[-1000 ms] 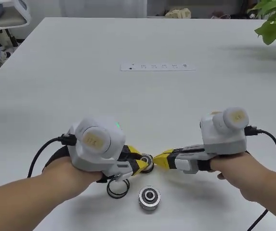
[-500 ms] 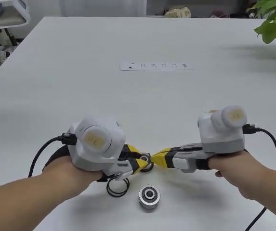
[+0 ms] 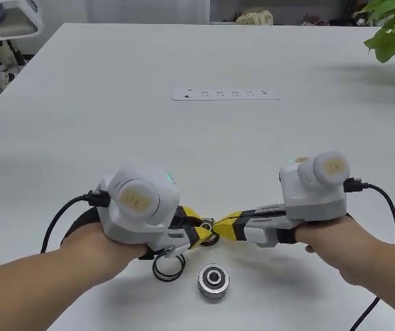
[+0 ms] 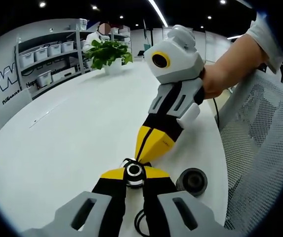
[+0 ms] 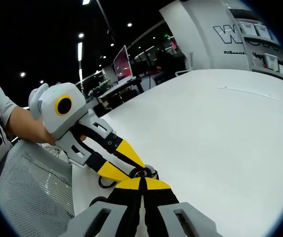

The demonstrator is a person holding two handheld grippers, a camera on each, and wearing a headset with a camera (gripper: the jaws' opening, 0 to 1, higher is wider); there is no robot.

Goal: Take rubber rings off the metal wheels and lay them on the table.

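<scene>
Left gripper (image 4: 134, 174): I am clamping a metal wheel (image 4: 134, 170) between its jaws.
Right gripper (image 5: 142, 179): I am holding its jaws closed against that wheel; ring grip unclear.
Rubber rings (image 3: 168, 269): lying just beside left gripper.
</scene>
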